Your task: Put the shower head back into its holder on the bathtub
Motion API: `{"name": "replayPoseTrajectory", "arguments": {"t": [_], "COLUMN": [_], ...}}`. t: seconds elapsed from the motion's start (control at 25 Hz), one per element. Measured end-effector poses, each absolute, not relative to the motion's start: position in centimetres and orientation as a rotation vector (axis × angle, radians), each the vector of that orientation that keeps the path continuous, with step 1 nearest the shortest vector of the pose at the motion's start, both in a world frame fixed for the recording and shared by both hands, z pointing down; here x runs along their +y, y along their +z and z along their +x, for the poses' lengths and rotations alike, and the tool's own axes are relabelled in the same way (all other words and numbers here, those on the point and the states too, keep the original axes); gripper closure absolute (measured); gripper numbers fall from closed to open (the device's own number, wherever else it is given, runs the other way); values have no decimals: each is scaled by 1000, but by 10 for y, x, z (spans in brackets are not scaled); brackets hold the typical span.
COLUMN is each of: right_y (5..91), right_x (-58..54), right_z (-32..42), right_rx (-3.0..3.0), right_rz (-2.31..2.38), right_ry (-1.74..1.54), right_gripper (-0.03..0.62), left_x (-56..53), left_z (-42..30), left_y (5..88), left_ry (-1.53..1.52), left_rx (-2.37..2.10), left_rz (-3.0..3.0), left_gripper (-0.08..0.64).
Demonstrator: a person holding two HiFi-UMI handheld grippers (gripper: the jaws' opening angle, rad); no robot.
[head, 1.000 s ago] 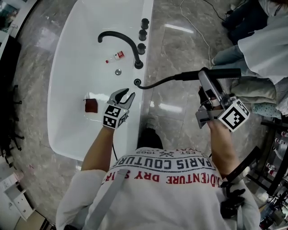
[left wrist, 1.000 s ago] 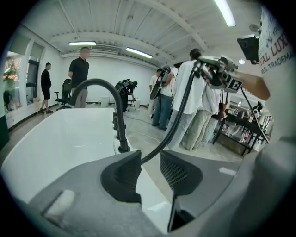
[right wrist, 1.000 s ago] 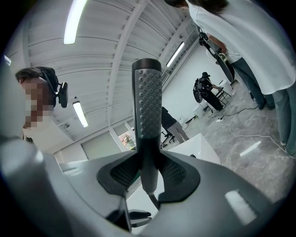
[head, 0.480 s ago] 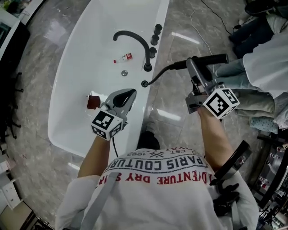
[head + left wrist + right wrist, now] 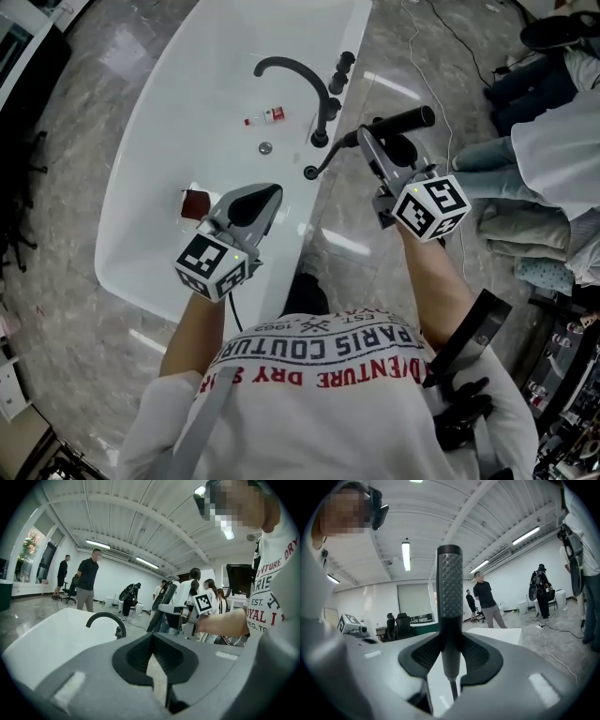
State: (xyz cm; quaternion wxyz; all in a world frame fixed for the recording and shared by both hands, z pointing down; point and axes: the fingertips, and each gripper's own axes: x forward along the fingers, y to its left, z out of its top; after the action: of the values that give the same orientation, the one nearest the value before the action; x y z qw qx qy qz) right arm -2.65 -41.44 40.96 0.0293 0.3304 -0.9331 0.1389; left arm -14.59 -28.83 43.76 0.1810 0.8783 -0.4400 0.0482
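The shower head [image 5: 401, 120] is in the right gripper [image 5: 373, 145], whose jaws are clamped on its slim black stem. In the right gripper view the stem stands upright between the pads with the dimpled face above them. Seen from the head view it lies roughly level, out over the floor just beside the bathtub [image 5: 159, 150] rim and not yet in its holder. The left gripper [image 5: 269, 195] hangs over the near end of the tub with its jaws closed together and nothing between them.

Further out, the hose [image 5: 334, 153] runs from the stem down to a small dark socket [image 5: 310, 172] on the rim, which I take to be the holder. Beyond it stand the curved tap [image 5: 292, 68] and the knobs [image 5: 345, 64]. A small bottle [image 5: 266, 117] and the drain [image 5: 265, 147] lie on the tub floor.

The stem is round and held at one narrow spot, so it could twist or slip in the pads as it is tipped toward the socket. It could also arrive off line and knock the rim. The hose has to feed back down as the head comes in. A loop of slack could kink, or catch on the tap base close by. With its jaws shut, the left gripper cannot guide the hose.

The socket is too small to show its shape or depth, and neither gripper view shows it. The hose below the rim is hidden. A red-brown thing [image 5: 193, 202] in the tub sits partly behind the left gripper, and I cannot tell what it is.
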Motion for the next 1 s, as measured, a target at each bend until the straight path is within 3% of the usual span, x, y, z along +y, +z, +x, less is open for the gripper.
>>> {"name": "replayPoseTrajectory", "arguments": {"t": [1.0], "right_y": [598], "right_x": [-386], "right_z": [-83], "right_rx": [-2566], "right_rz": [767], "right_ry": [496], "right_gripper": [457], "left_x": [-264], "left_z": [-158], "left_y": [456], "left_ry": [81], "left_rx": [-1208], "left_rz": [2401], "left_gripper": [560]}}
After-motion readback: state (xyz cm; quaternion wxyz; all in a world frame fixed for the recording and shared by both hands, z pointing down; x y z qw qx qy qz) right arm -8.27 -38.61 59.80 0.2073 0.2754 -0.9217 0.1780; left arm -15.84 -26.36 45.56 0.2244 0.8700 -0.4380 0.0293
